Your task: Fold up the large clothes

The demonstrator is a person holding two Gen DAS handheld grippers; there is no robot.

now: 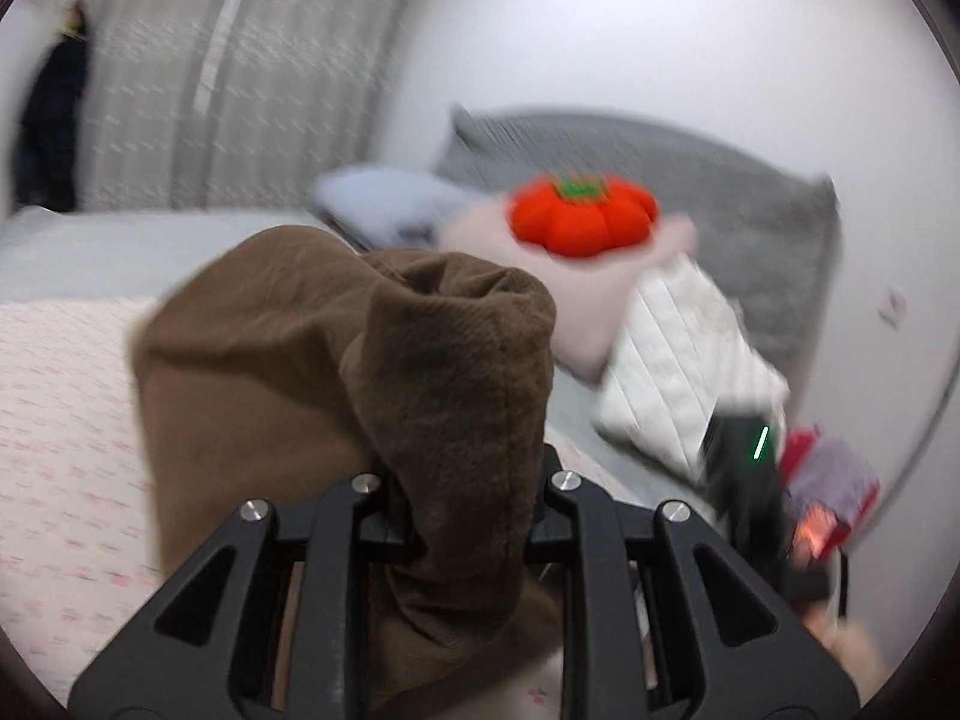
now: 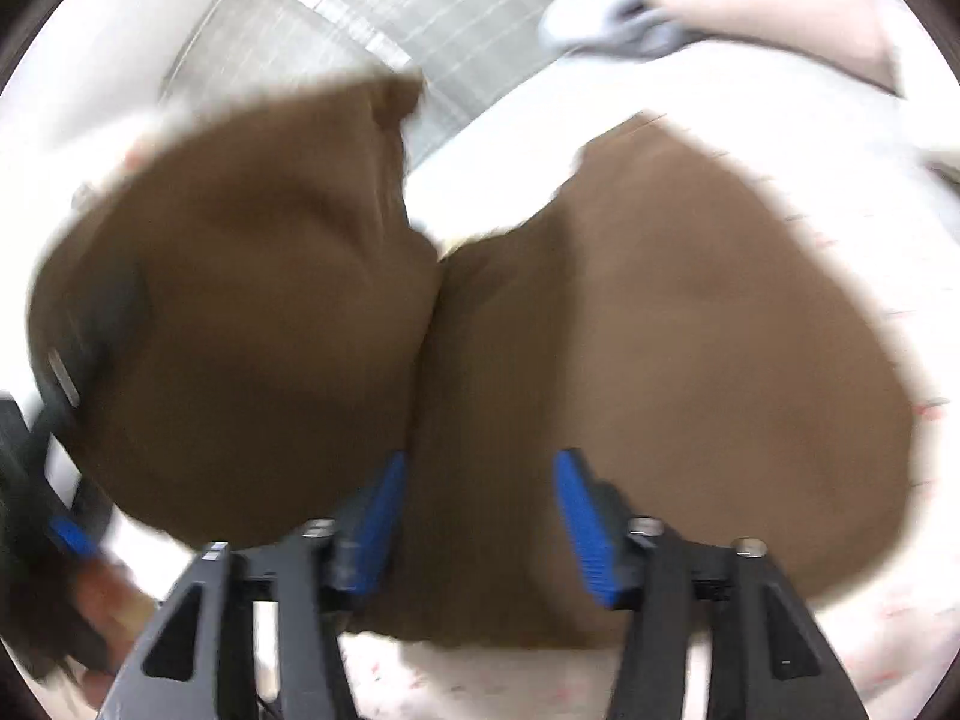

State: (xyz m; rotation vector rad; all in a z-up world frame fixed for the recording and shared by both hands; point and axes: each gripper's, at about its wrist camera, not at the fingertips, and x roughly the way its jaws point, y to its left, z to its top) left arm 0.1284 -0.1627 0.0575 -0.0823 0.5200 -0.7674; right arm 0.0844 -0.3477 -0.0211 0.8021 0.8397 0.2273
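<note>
A large brown garment (image 1: 336,372) lies bunched on the bed with the pink-patterned sheet (image 1: 60,420). My left gripper (image 1: 468,516) is shut on a thick fold of the brown garment, which drapes over and hides its fingertips. In the right wrist view the brown garment (image 2: 660,330) fills most of the frame. My right gripper (image 2: 480,504) is open, its blue pads (image 2: 576,516) apart just above the cloth, holding nothing. The left gripper (image 2: 66,372) shows at the left edge, wrapped in the cloth.
A red pumpkin-shaped cushion (image 1: 582,216) sits on a pink pillow (image 1: 588,312) at the head of the bed. Beside them are a grey pillow (image 1: 720,192), a bluish cloth (image 1: 390,204) and a white quilted item (image 1: 678,360). Patterned curtains (image 1: 228,72) hang behind.
</note>
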